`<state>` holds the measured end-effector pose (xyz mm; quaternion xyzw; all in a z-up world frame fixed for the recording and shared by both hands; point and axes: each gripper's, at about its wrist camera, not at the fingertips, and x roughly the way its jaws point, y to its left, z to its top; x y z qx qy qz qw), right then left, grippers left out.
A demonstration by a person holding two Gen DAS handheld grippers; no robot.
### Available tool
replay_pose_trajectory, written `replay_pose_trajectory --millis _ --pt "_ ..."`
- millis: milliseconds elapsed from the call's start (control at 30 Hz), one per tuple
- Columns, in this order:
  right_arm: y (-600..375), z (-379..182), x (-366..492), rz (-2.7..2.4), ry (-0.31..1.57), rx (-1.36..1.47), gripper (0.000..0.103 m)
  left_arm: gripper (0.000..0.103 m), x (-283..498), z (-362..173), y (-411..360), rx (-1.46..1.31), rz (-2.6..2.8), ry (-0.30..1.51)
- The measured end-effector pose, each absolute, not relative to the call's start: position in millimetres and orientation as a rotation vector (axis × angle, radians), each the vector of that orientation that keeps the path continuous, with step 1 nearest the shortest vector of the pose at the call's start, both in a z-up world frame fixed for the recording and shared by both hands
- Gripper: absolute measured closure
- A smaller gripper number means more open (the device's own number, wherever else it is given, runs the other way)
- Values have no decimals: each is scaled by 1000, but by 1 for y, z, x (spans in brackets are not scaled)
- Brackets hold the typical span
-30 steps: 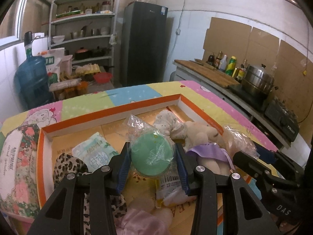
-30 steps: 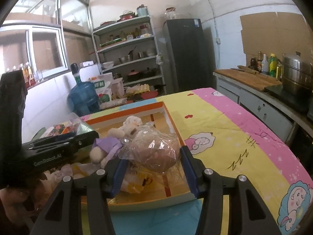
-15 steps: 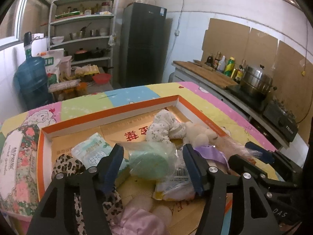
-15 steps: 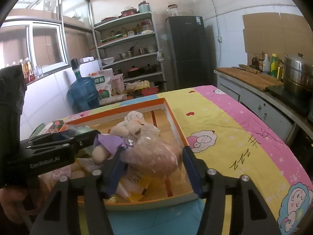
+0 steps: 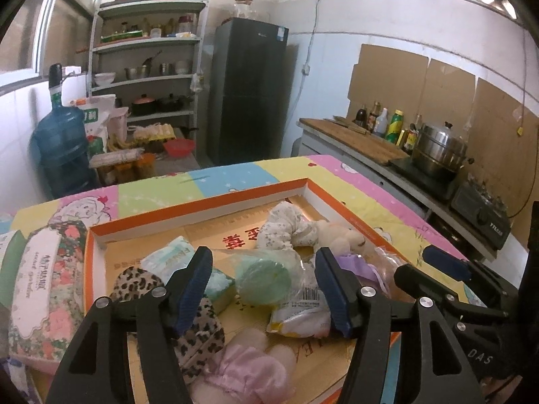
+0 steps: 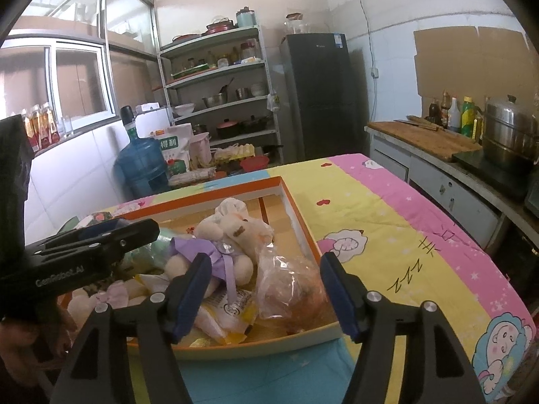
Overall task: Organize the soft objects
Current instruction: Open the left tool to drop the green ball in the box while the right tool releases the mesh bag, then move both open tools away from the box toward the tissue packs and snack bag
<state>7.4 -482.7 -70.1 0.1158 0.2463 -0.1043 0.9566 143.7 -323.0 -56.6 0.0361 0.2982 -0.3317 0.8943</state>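
Observation:
An orange-rimmed tray [image 5: 209, 202] on the table holds several soft things. A green round pad in a clear bag [image 5: 262, 281] lies in it, between the fingers of my left gripper [image 5: 262, 291]. That gripper is open and its pads do not touch the bag. A brown lump in a clear bag [image 6: 289, 289] rests at the tray's near right corner [image 6: 303, 331]. My right gripper [image 6: 264, 291] straddles it with its jaws opening, pads off the bag. A plush bear in a purple dress [image 6: 219, 245] lies just behind it.
The tray also holds a leopard-print cloth [image 5: 134, 282], a tissue pack [image 5: 171, 259], a white floral garment [image 5: 286, 227], a pink soft thing [image 5: 249, 367] and a yellow packet [image 5: 299, 316]. A floral tissue box [image 5: 43, 286] lies left of the tray. A counter with a steel pot [image 5: 438, 151] runs along the right.
Both grippers opened and let go of their bagged things, which dropped into the tray. The left gripper drew back and up slightly.

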Motion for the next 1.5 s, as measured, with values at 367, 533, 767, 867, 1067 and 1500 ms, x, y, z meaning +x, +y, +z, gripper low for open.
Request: replay_pose_trajectory --millis 367,533,767,867,1067,1500 --pt "-462 -59 4 -184 484 210 36 38 129 -47 -293 72 -639 579" --pt "-452 -53 3 -176 481 197 36 38 125 -42 -276 53 -616 573" --pt "-433 -43 -1 -155 469 170 36 38 120 -37 -250 34 -587 562" --pt "-424 -41 -1 -141 467 159 36 38 118 -36 -237 26 -570 559" --pt "-401 -35 0 -105 466 133 36 38 114 -36 -205 0 -526 561" --pt "-342 -37 8 36 497 108 36 38 105 -35 -137 -48 -428 553"
